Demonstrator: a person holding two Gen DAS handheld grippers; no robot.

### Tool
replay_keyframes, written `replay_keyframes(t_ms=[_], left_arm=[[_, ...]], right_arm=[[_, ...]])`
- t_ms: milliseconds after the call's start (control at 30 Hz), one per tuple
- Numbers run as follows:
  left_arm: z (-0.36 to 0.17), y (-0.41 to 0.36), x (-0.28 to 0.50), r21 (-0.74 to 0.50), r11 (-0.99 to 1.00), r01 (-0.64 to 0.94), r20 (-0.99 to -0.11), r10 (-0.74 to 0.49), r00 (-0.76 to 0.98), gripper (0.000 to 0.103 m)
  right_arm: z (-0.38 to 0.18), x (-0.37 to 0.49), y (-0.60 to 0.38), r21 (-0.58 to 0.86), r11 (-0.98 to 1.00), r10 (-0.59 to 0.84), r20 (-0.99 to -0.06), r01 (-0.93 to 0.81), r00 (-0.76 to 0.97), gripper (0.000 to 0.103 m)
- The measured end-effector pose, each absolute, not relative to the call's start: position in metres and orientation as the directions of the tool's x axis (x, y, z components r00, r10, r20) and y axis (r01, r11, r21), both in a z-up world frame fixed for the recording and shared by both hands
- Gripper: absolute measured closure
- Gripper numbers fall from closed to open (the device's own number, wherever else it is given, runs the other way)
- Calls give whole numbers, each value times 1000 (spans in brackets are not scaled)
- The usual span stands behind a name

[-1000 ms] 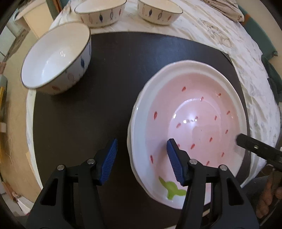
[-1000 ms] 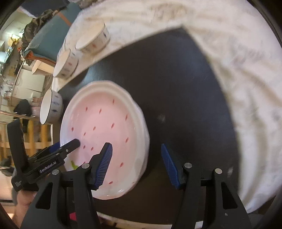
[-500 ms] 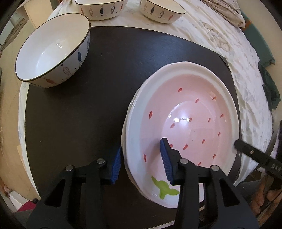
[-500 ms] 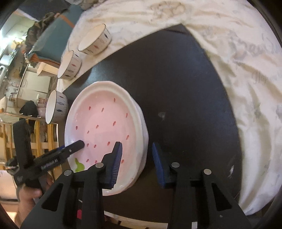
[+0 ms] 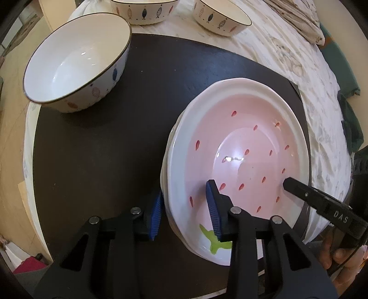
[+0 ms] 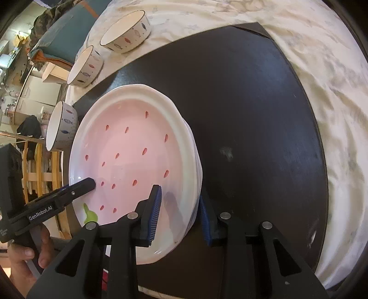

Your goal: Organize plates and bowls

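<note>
Two hand-held grippers: both clamped the pink plate (image 5: pixel 241 147) rim
Left hand-held gripper (image 5: pixel 184 212): grasped near-left rim
Right hand-held gripper (image 6: pixel 179 215): grasped opposite rim
Plate: on dark tabletop (image 5: pixel 103 149)

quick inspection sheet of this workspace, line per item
surface: dark mat lying on a marbled tablecloth.
job's things: pink strawberry plates in a stack on the mat; large fish bowl on the mat's far left corner; two smaller fish bowls on the cloth beyond it.
clutter: folded patterned cloth at the far edge.
grippers: left hand-held gripper straddles the stack's left rim; right hand-held gripper straddles the opposite rim; both look closed on it.
cables: nothing seen.
surroundings: wooden rack and cabinets past the table, blurred.
</note>
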State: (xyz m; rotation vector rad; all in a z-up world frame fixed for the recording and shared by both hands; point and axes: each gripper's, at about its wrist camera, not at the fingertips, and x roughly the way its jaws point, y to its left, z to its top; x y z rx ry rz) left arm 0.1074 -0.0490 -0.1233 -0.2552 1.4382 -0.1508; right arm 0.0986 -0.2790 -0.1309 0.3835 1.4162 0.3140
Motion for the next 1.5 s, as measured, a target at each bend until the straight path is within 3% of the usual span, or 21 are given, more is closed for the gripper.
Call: replay_keyframes(t_ms=[433,567,633,767,967,1200,1500], left_arm=[[-126,-57,119,-273,962,-28,-952,-266,149,70],[-122,-61,115,-220,976,0,-961,-216,175,69],[-118,-60,114,-180,984,2,-965,-177,193,66],[-113,-54,108,-115,993,-3,-969,-112,222,49],[-104,-47,103,-76,997,-24,-967,-68,244,42],[-76,-47,92,-54,999,2,-944,-52,327,42],[-43,-29,84,-120,992,-49,-917,-92,389,42]], right_arm=[[-132,118,-290,451,891,431,-879,61,203,70],[-130,116,-292,452,890,432,-879,62,203,67],[-128,114,-293,448,892,426,-880,64,212,67],[-126,110,-294,416,907,393,-891,67,227,66],[-109,100,-302,423,902,383,-875,83,295,53],[-79,77,-299,395,918,355,-861,38,365,24],[-48,54,-285,351,936,315,-863,21,394,23]])
